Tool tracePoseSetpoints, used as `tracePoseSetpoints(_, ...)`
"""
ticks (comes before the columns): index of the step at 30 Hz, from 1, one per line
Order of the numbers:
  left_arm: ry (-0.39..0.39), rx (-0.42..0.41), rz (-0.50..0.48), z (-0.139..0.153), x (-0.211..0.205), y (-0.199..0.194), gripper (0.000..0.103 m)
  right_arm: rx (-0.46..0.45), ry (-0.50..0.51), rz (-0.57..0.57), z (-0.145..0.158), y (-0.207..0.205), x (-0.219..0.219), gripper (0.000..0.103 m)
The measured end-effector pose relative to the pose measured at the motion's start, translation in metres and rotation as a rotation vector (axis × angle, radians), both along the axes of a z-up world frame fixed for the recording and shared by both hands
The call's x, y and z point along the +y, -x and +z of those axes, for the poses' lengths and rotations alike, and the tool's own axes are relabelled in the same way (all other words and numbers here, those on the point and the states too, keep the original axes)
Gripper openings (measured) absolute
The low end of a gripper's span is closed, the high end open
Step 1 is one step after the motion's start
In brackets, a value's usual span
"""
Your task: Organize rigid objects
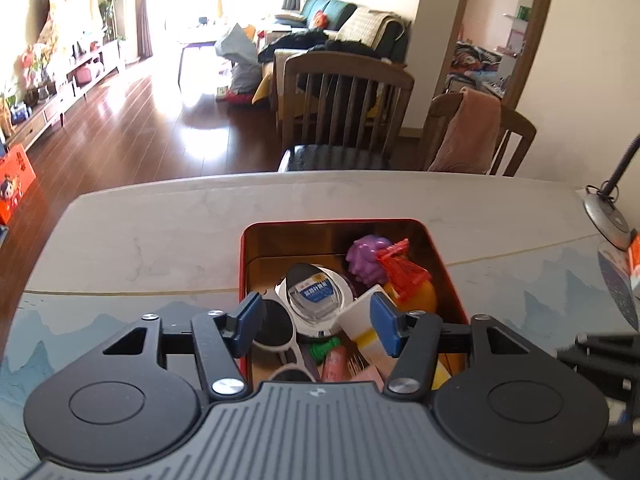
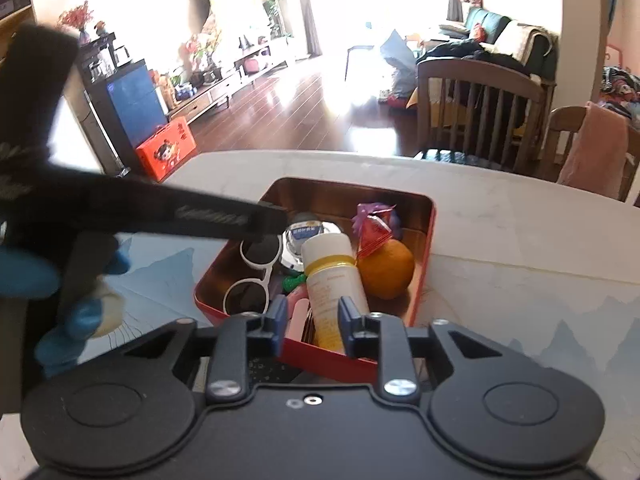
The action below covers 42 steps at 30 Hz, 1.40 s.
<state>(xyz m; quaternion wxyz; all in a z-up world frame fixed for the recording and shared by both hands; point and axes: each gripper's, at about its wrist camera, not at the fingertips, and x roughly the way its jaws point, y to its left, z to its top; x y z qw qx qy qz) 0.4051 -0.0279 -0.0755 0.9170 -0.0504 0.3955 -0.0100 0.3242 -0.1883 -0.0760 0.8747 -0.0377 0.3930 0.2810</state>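
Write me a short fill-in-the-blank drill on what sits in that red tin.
1. The white-framed sunglasses lie along the tin's ____ side in the right wrist view.
2. The round fruit beside the white bottle is coloured ____.
3. The red tin rests on a ____.
4. Between the left tool's pads there is ____.

Missing words: left; orange; table; nothing

I see a pale marble-patterned table (image 1: 160, 216) bearing a red rectangular metal tin (image 2: 422, 280), with a grey round lamp base (image 1: 608, 220) near its edge.
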Motion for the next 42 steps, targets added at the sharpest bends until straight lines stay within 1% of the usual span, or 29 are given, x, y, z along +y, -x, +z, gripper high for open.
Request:
tracePoseSetpoints(1,-0.003,-0.012,-0.005,0.004,0.000,0.007,0.065,-0.002,-0.005,-0.006,0.003,0.002,-0.002,0.033)
tracePoseSetpoints(3,-0.016,-0.032,-0.013,0.011,-0.003,0.019,0.067,-0.010,-0.017,-0.013,0.007,0.008,-0.005,0.037)
tracePoseSetpoints(8,-0.030,-0.062,-0.029,0.027,-0.004,0.049,0.068,-0.029,-0.035,-0.026,0.018,0.026,-0.011,0.041)
tracePoseSetpoints(9,-0.030,-0.069,-0.030,0.029,-0.004,0.055,0.068,-0.035,-0.036,-0.033,0.020,0.030,-0.012,0.044)
tracePoseSetpoints(11,-0.030,-0.077,-0.029,0.034,-0.004,0.067,0.071,-0.045,-0.042,-0.038,0.023,0.037,-0.014,0.050)
tracePoseSetpoints(13,-0.030,-0.089,-0.025,0.037,-0.001,0.080,0.075,-0.057,-0.049,-0.042,0.026,0.045,-0.015,0.061)
tracePoseSetpoints(17,-0.025,-0.102,-0.025,0.044,0.003,0.102,0.076,-0.083,-0.055,-0.050,0.032,0.057,-0.018,0.073)
tracePoseSetpoints(18,-0.026,-0.104,-0.024,0.045,0.005,0.107,0.078,-0.089,-0.059,-0.053,0.033,0.060,-0.019,0.078)
tracePoseSetpoints(20,-0.024,-0.109,-0.021,0.046,0.006,0.117,0.083,-0.101,-0.065,-0.057,0.037,0.066,-0.020,0.081)
tracePoseSetpoints(22,-0.010,-0.109,-0.020,0.047,0.009,0.125,0.083,-0.111,-0.072,-0.059,0.039,0.072,-0.021,0.088)
tracePoseSetpoints(23,-0.004,-0.106,-0.020,0.046,0.010,0.128,0.084,-0.121,-0.074,-0.062,0.040,0.075,-0.021,0.090)
tracePoseSetpoints(25,0.004,-0.100,-0.018,0.046,0.012,0.136,0.085,-0.139,-0.076,-0.068,0.041,0.080,-0.021,0.098)
tracePoseSetpoints(27,0.007,-0.099,-0.020,0.046,0.013,0.142,0.085,-0.153,-0.082,-0.069,0.042,0.085,-0.021,0.101)
tracePoseSetpoints(29,0.009,-0.092,-0.021,0.045,0.013,0.148,0.088,-0.162,-0.085,-0.072,0.043,0.089,-0.022,0.103)
tracePoseSetpoints(31,0.024,-0.092,-0.023,0.044,0.014,0.155,0.095,-0.175,-0.082,-0.078,0.043,0.095,-0.021,0.103)
tracePoseSetpoints(34,0.036,-0.094,-0.024,0.044,0.015,0.163,0.100,-0.194,-0.085,-0.092,0.045,0.103,-0.023,0.103)
tracePoseSetpoints(39,0.031,-0.099,-0.028,0.045,0.010,0.173,0.101,-0.203,-0.088,-0.114,0.044,0.110,-0.028,0.103)
tracePoseSetpoints(42,0.013,-0.102,-0.032,0.045,0.006,0.179,0.101,-0.204,-0.091,-0.120,0.043,0.115,-0.030,0.103)
